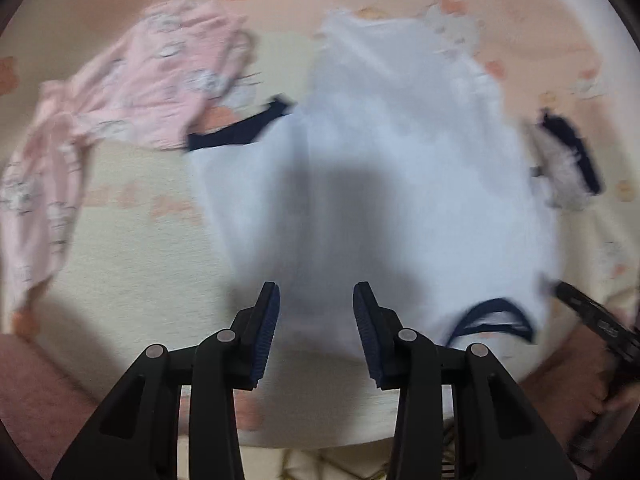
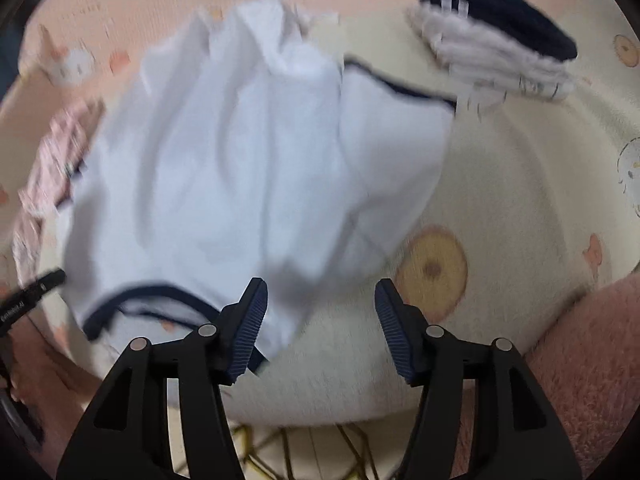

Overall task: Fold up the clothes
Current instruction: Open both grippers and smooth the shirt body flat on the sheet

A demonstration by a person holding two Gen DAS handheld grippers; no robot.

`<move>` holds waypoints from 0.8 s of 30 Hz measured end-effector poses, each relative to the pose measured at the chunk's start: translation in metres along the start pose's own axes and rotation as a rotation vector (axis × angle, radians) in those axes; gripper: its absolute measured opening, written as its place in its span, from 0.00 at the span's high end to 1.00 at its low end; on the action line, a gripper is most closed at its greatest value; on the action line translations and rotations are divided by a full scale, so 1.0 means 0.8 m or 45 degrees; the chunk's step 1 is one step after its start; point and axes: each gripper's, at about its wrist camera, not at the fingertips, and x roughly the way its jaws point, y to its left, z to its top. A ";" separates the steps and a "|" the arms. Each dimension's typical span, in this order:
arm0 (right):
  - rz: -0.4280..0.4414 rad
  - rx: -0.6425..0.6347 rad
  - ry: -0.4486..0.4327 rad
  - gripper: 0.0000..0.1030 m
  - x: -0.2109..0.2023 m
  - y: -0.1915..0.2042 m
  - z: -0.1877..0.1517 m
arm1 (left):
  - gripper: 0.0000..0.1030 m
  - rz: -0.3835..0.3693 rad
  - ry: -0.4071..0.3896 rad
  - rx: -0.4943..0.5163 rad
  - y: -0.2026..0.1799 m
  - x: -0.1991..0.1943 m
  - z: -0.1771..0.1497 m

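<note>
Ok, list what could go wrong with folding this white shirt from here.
1. Both grippers look open: the left gripper and right gripper hold nothing, so the white shirt may settle crooked.
2. The shirt's left sleeve lies against the pink garment; a grab there could drag both.
3. The folded stack lies close to the shirt's other sleeve; a wide fold could knock it askew.

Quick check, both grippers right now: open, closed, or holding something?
Left gripper: open, holding nothing, above the white shirt.
Right gripper: open, holding nothing, over the shirt's near edge.
</note>
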 end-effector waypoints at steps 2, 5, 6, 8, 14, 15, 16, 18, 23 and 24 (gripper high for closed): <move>0.019 -0.030 0.000 0.42 0.011 0.011 0.004 | 0.61 -0.082 -0.010 0.098 -0.028 0.003 0.001; -0.055 -0.103 0.066 0.42 0.015 0.028 0.006 | 0.61 -0.170 0.011 0.189 -0.066 0.018 0.004; -0.077 -0.132 0.099 0.42 0.021 0.033 0.002 | 0.61 -0.178 0.024 0.220 -0.077 0.024 0.004; -0.121 -0.188 0.136 0.42 0.029 0.038 -0.008 | 0.61 -0.061 0.087 0.285 -0.087 0.046 -0.004; -0.160 -0.190 0.187 0.38 0.024 0.016 -0.022 | 0.61 0.114 0.199 0.346 -0.091 0.051 -0.031; -0.152 -0.162 0.200 0.36 0.023 0.008 -0.024 | 0.61 0.097 0.200 0.323 -0.087 0.047 -0.034; -0.130 -0.130 0.211 0.36 0.021 0.001 -0.024 | 0.61 0.071 0.198 0.292 -0.082 0.042 -0.035; -0.067 -0.068 0.212 0.38 0.014 -0.013 -0.022 | 0.61 -0.058 0.142 0.137 -0.062 0.024 -0.030; 0.054 0.119 0.067 0.40 -0.014 -0.045 -0.012 | 0.61 -0.187 0.095 -0.273 0.007 0.014 -0.017; 0.037 0.139 0.068 0.40 -0.013 -0.051 -0.011 | 0.61 -0.194 0.113 -0.319 0.015 0.020 -0.018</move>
